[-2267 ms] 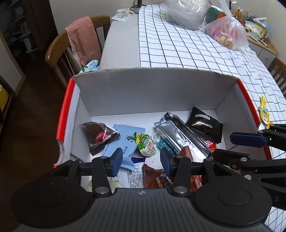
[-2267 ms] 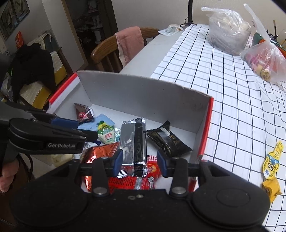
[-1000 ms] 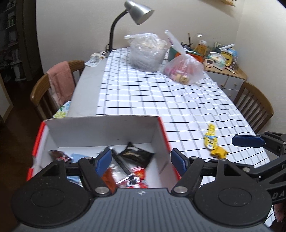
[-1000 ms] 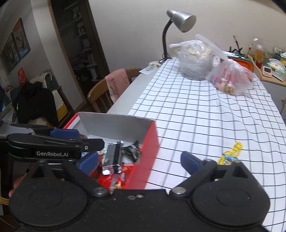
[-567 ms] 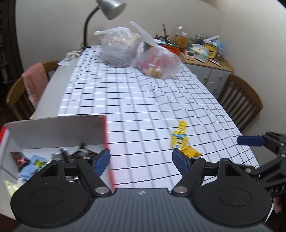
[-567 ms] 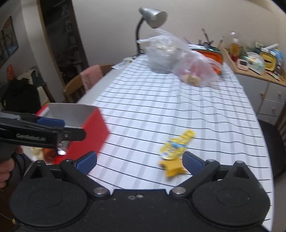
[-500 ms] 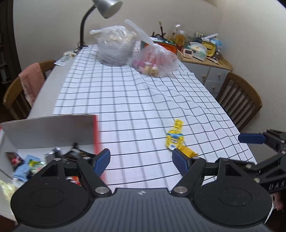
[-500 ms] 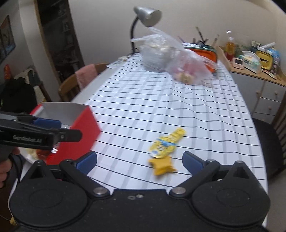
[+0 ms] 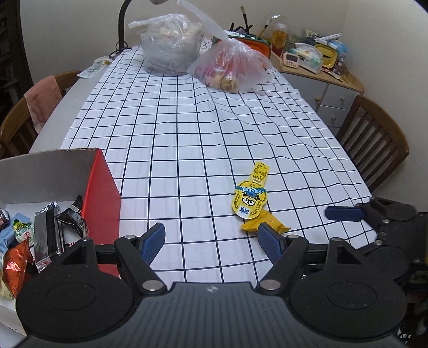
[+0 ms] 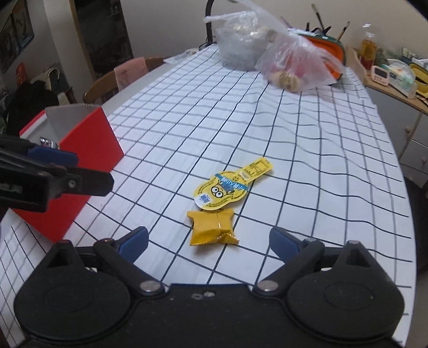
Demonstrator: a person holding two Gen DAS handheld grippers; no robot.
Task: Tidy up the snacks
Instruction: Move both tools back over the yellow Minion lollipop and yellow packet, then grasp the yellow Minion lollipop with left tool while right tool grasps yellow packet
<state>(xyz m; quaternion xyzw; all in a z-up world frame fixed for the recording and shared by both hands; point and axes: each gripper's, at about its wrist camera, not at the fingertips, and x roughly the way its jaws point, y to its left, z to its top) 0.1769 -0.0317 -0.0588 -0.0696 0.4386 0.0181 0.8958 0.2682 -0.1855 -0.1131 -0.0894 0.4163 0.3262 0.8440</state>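
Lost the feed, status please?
Right claw open, just closing slightly, nothing between, over the gold packet. Left claw open, empty. Yellow pouch beside packet, outside the box. Path clear.

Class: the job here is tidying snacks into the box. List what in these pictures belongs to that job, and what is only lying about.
Belongs to the job:
- red box
- yellow cartoon packet
- gold wrapped snack
- snacks in the box

Lying about:
- two plastic bags
- desk lamp
- pink cloth on chair

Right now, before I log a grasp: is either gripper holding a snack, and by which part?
Nothing is held: left gripper and right gripper are both open and empty.
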